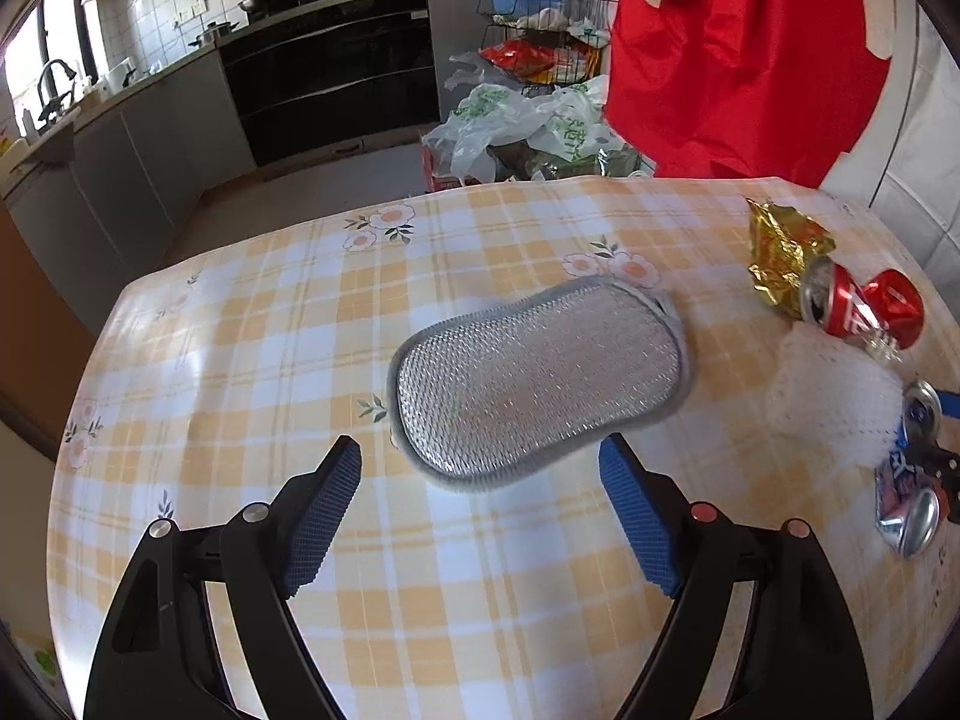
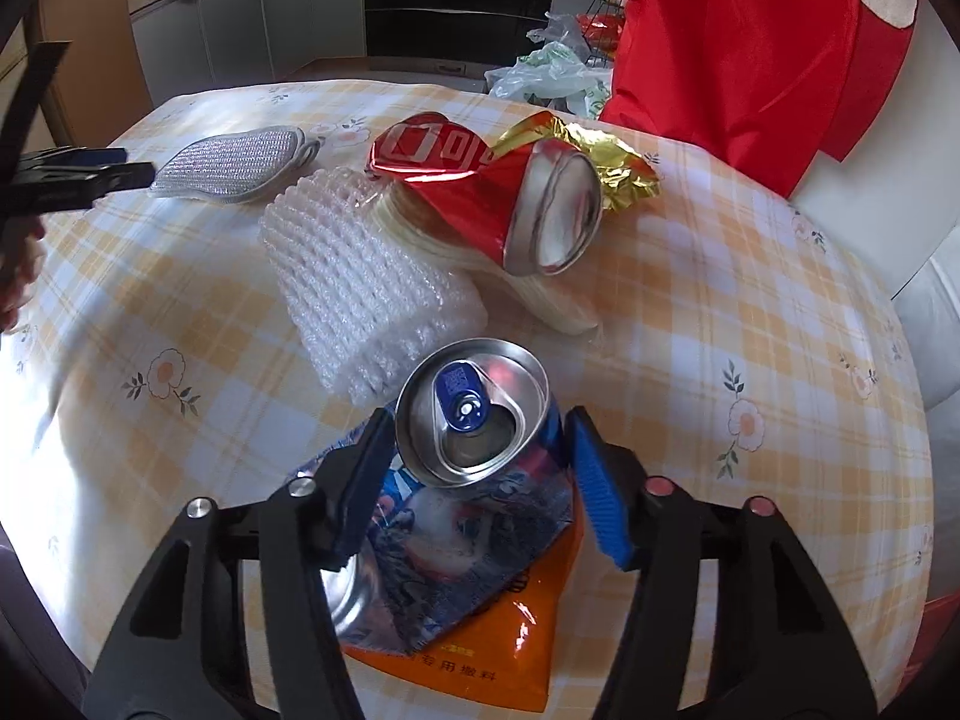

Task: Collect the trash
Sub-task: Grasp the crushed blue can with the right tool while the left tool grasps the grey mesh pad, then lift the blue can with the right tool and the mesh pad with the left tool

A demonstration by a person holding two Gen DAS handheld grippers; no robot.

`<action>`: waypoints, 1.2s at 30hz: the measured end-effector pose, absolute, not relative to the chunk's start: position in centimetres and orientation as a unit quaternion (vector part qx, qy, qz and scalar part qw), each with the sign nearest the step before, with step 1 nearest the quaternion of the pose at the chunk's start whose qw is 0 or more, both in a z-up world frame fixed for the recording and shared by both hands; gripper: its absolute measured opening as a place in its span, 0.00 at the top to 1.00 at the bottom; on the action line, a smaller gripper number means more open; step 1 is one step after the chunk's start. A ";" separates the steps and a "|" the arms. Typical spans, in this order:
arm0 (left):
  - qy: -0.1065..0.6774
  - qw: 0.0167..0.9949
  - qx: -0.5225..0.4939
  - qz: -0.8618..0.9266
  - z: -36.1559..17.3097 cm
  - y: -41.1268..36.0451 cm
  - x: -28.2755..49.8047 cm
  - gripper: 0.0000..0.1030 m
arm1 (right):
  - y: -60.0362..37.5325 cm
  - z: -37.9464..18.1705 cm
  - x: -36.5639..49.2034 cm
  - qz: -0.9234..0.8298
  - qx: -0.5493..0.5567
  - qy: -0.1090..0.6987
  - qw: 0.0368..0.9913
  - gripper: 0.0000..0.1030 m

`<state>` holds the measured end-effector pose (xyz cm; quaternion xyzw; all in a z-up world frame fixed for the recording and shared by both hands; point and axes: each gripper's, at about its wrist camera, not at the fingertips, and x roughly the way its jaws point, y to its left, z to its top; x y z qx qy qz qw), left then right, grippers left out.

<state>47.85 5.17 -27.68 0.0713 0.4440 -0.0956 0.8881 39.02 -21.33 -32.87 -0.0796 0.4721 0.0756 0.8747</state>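
Between the right gripper's [image 2: 477,480] blue pads lies a crushed blue can [image 2: 474,420], its silver top facing up; the left pad touches its side, the right pad stands just clear, so the gripper is not clamped on it. Under the can sits an orange packet [image 2: 498,648]. Just beyond it a white foam net [image 2: 366,294] rests on the surface [image 2: 750,312], and farther off a crushed red can [image 2: 510,192] lies against a gold foil wrapper [image 2: 600,162]. To the far left a silver scrubbing pad [image 1: 540,378] lies flat, with the left gripper [image 1: 480,498] above its near end, fingers spread wide and holding nothing. Red cloth [image 1: 738,48] hangs beyond the far edge.
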 end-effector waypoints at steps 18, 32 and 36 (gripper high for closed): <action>0.473 0.864 -0.171 -0.027 -30.1 8.5 49.5 0.68 | -22.2 -31.6 36.9 0.074 -0.045 0.453 0.887 0.43; 0.414 0.893 -0.149 -0.096 -21.7 8.1 39.3 0.90 | -21.9 -28.1 32.5 0.075 -0.015 0.435 0.897 0.68; 0.397 0.902 -0.126 -0.111 -18.9 7.0 35.8 0.92 | -21.7 -27.5 31.1 0.077 -0.018 0.432 0.898 0.69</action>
